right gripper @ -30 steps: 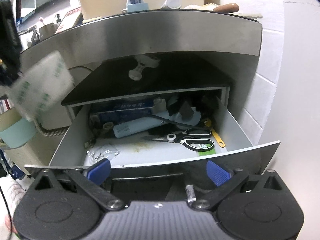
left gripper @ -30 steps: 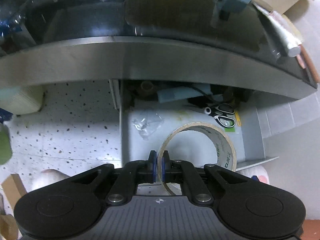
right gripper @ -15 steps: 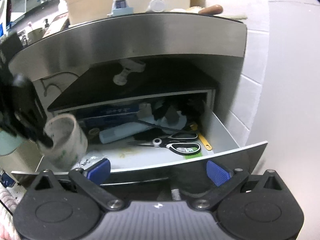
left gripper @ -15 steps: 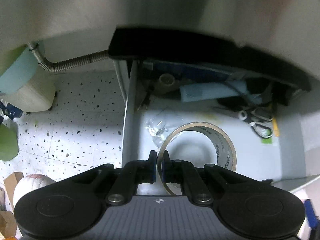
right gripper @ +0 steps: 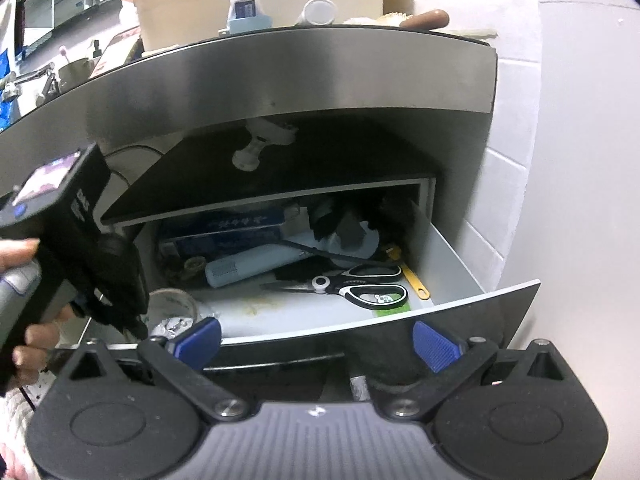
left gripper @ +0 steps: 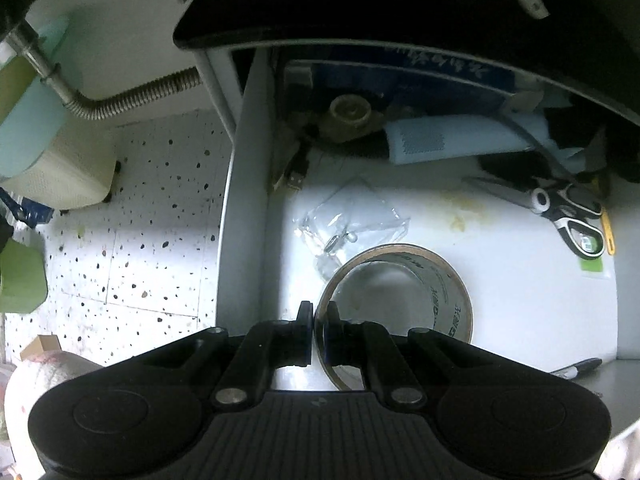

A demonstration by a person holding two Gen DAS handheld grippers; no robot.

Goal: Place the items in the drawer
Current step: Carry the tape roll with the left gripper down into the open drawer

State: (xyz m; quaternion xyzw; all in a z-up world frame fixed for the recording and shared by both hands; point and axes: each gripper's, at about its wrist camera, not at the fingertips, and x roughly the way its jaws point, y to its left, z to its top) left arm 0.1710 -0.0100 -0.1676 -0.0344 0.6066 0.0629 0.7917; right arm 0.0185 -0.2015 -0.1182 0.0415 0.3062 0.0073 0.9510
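Note:
My left gripper [left gripper: 318, 332] is shut on the wall of a roll of clear packing tape [left gripper: 432, 280] and holds it low inside the open grey drawer [left gripper: 520, 304], over its front left floor. In the right wrist view the left gripper body [right gripper: 100, 264] reaches into the drawer's left side, with the tape roll [right gripper: 176, 300] just below it. My right gripper [right gripper: 316, 340] is open and empty, in front of the drawer front [right gripper: 480, 304].
The drawer holds scissors [left gripper: 560, 208], a clear plastic bag [left gripper: 348, 220], a pale blue device [left gripper: 440, 140], a blue box [left gripper: 400, 76] and a USB plug [left gripper: 296, 176]. A black shelf [right gripper: 280, 176] overhangs it. Speckled floor [left gripper: 140, 220] and a flexible hose [left gripper: 132, 96] lie left.
My left gripper has moved down and forward into the drawer with the tape roll. The right gripper has stayed in front of the drawer, open.

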